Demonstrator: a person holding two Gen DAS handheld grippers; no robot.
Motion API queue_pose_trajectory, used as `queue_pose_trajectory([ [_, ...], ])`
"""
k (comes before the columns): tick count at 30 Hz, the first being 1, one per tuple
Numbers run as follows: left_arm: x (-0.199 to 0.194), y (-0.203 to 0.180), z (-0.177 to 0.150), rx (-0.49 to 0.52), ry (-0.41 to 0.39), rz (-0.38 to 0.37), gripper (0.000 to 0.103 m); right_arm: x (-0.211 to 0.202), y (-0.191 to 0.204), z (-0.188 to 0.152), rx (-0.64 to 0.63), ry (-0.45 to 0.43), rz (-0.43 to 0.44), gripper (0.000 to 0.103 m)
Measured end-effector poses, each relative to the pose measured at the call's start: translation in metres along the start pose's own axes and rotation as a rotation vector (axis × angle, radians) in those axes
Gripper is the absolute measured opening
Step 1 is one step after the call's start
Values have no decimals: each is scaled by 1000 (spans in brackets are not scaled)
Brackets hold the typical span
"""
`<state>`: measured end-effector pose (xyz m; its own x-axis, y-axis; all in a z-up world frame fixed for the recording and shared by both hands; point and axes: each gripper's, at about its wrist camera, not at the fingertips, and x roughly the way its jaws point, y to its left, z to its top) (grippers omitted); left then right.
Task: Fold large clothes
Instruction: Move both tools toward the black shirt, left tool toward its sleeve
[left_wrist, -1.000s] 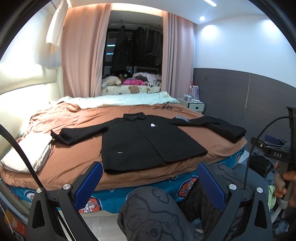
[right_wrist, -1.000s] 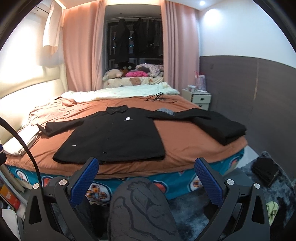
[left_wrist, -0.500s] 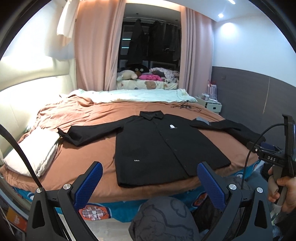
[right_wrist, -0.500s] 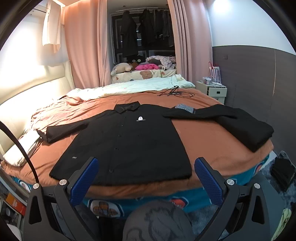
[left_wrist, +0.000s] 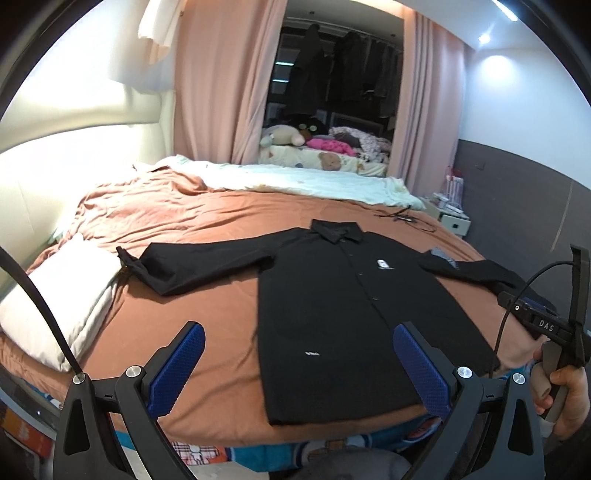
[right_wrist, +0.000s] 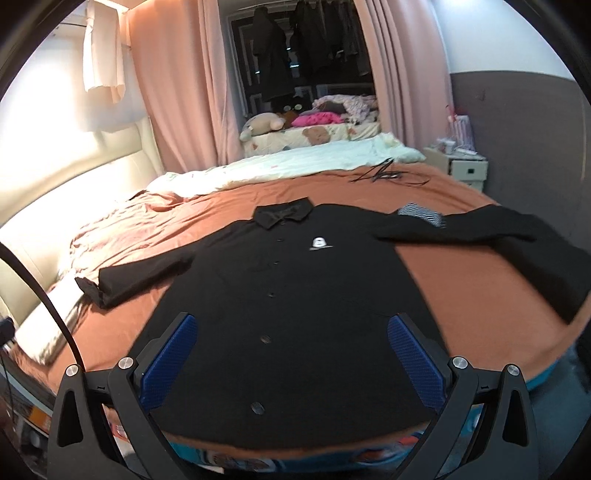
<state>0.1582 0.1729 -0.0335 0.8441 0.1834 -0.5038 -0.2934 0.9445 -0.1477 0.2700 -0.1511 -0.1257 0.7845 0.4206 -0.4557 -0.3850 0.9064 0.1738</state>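
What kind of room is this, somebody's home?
Most likely a home bedroom. A wide bed with a brown cover fills it, a black shirt spread flat on top; a white pillow lies at one side, and pink curtains hang behind.

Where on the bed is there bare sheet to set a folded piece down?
Bare brown sheet lies between the black coat body, its left sleeve and the white pillow. Another patch lies between the body and the right sleeve. Beyond the collar, the far right holds cables and the pale quilt.

"DAS" on the right tongs, beside the hand
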Motion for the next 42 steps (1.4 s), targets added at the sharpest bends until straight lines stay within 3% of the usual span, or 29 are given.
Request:
queue_pose_trajectory([
  [10, 58, 49, 33, -41, 49, 83, 103, 65, -3, 37, 23, 24, 60, 103],
  [28, 118, 140, 91, -152, 57, 257, 103, 178, 12, 96, 54, 53, 139, 103],
  [37, 164, 205, 95, -257, 118, 379, 102, 249, 28, 110, 18, 171, 224, 103],
  [40, 188, 227, 90, -315, 159, 372, 99, 271, 32, 116, -7, 214, 243, 103],
  [42, 209, 243, 84, -360, 201, 390, 91, 288, 34, 124, -21, 239, 246, 99],
])
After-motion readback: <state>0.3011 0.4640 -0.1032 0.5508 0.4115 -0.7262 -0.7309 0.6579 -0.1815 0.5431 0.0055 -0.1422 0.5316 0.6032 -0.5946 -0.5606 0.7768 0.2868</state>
